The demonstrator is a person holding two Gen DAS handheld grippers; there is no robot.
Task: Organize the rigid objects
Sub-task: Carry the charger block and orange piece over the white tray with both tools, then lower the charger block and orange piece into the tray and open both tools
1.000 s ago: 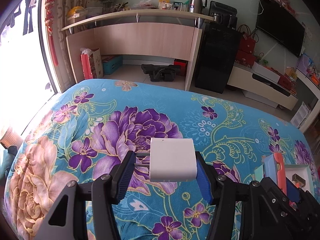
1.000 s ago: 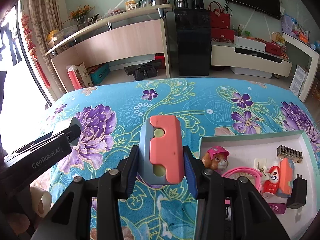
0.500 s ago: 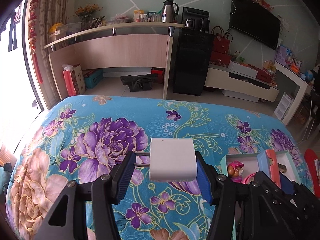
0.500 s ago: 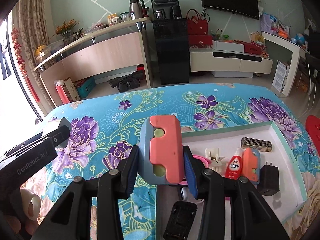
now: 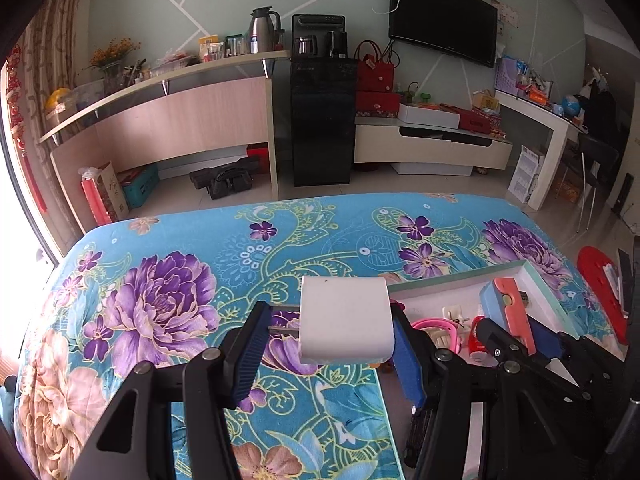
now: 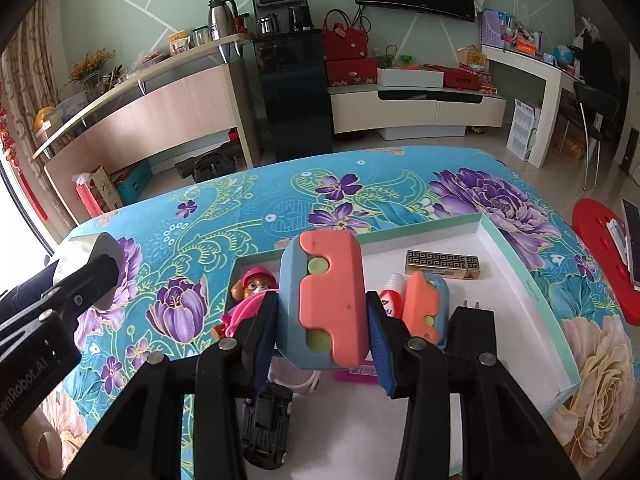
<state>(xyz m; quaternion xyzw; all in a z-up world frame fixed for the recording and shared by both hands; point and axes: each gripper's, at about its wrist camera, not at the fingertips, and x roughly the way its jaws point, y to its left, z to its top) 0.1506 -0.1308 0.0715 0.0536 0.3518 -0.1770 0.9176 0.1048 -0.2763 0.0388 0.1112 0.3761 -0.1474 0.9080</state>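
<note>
Carrying step. Left gripper [image 5: 326, 354] fingers pinch a white block [image 5: 345, 320], frame centre; right gripper [image 6: 322, 340] fingers pinch a blue-and-orange toy [image 6: 322, 300] over the white tray [image 6: 532, 280] on the floral desk [image 5: 180, 280]. Next: lower each onto bare tray floor, then release.

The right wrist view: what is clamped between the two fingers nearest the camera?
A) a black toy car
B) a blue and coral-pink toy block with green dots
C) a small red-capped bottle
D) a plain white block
B: the right gripper pinches the blue and coral-pink toy block by its sides, above the white tray; the black toy car lies loose below.
</note>
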